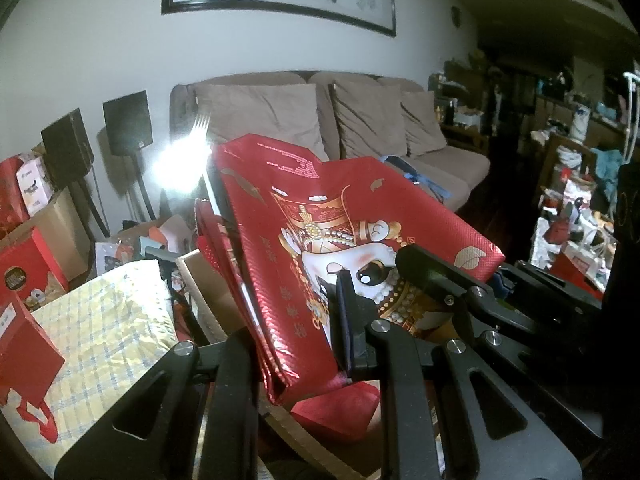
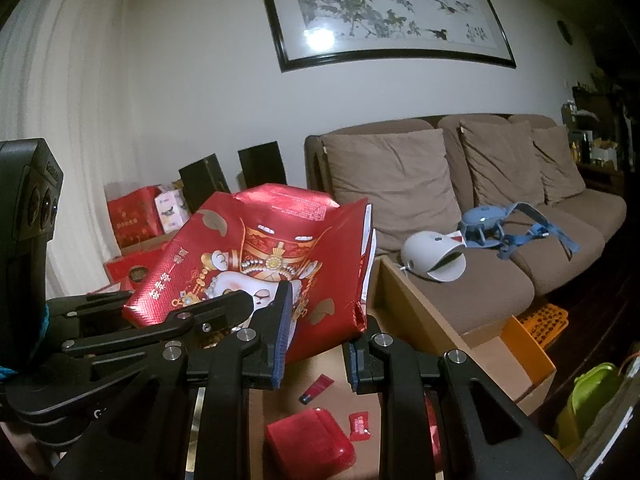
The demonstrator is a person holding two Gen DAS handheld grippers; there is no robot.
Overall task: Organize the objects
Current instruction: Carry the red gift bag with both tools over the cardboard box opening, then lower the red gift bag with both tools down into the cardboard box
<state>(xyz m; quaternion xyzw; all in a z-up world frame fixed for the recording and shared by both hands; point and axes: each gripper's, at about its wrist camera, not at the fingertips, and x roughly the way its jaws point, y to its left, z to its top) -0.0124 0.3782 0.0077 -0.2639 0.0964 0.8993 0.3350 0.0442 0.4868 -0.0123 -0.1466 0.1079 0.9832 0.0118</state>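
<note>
Both grippers, left gripper (image 1: 308,320) and right gripper (image 2: 316,344), clamp narrow jaws on a red gift bag (image 2: 256,264), held up above an open cardboard box (image 2: 432,312). Behind stands a brown sofa (image 2: 500,280) beneath a framed painting (image 2: 384,8); clutter surrounds.

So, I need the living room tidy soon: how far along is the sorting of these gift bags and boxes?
Little looks done. A red pouch and small red packets lie in the open cardboard box. In hand: the left gripper and right gripper both clamp the folded red gift bag above that box. Left: red boxes and bags piled beside the sofa, and the gadgets on its cushions.
</note>
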